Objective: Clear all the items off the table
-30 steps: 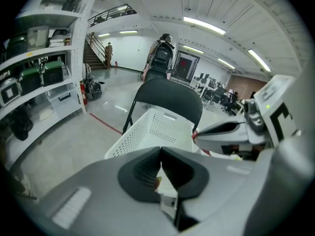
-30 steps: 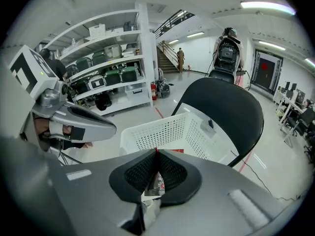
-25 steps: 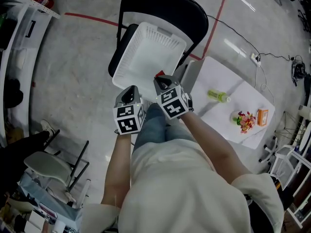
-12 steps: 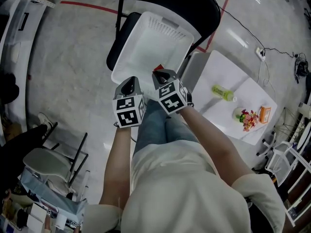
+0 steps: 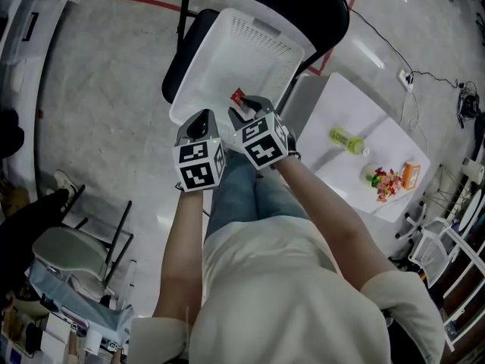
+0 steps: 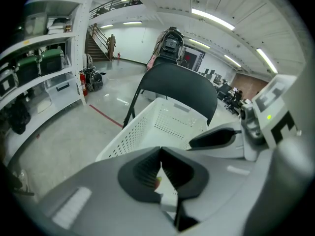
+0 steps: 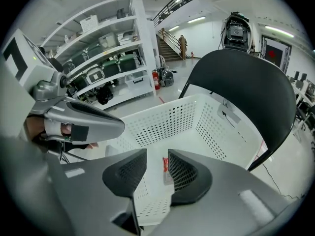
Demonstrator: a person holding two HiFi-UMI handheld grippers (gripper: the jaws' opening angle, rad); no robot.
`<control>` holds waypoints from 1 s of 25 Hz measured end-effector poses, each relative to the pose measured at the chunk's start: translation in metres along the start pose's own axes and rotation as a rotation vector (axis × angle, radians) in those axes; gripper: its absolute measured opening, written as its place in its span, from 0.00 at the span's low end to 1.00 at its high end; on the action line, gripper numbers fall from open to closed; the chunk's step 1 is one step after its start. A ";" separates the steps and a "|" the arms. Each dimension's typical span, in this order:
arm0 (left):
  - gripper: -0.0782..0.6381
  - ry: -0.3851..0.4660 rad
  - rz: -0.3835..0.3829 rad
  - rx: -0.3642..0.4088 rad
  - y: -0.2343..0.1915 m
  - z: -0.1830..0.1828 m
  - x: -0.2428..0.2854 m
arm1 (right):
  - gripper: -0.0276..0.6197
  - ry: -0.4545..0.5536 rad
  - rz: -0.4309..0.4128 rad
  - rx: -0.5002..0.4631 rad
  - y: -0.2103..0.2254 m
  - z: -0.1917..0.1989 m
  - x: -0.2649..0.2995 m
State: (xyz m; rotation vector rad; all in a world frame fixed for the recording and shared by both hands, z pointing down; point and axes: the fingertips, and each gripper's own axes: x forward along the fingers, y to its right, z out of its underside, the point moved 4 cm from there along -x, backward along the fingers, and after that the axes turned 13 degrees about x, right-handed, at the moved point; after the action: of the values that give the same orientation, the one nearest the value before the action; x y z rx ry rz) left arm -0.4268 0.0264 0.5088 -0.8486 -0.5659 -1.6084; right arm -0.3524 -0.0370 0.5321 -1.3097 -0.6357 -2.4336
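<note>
Head view, looking steeply down: a person stands over a white basket (image 5: pixel 227 59) that sits on a black chair (image 5: pixel 303 6). Both hands hold tongs above the basket's near edge. The left tongs (image 5: pixel 200 121) and the right tongs (image 5: pixel 246 111) are side by side. A small red packet (image 5: pixel 238 97) shows just past the right tongs, over the basket floor. To the right, a white bench (image 5: pixel 341 112) carries a green bottle (image 5: pixel 345 139), a colourful pile (image 5: pixel 385 184) and an orange box (image 5: pixel 410 174).

Left gripper view: the left tongs (image 6: pixel 160 154) are together at the tips, pinching a small red-and-green scrap (image 6: pixel 158 181). The basket (image 6: pixel 147 127) and chair (image 6: pixel 182 82) lie beyond.

Right gripper view: the right tongs (image 7: pixel 157 154) have just been opening and stand apart. The red packet (image 7: pixel 165 164) shows in the gap, unclamped, against the basket (image 7: pixel 206 122).
</note>
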 end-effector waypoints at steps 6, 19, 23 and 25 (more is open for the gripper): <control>0.12 0.004 0.002 0.002 -0.004 -0.001 -0.002 | 0.22 -0.001 0.014 0.008 0.000 0.001 -0.004; 0.12 0.021 0.027 0.021 0.001 -0.002 -0.013 | 0.04 0.032 0.050 0.018 -0.002 0.002 -0.020; 0.12 0.026 0.039 0.039 0.005 -0.002 -0.017 | 0.04 0.043 0.067 0.026 -0.003 0.003 -0.026; 0.12 0.028 0.044 0.030 0.005 -0.001 -0.019 | 0.04 0.046 0.069 0.028 -0.004 0.003 -0.028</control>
State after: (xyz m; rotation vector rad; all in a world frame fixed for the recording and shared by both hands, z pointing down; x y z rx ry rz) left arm -0.4211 0.0361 0.4926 -0.8100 -0.5471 -1.5654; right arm -0.3371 -0.0301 0.5091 -1.2403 -0.5999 -2.3836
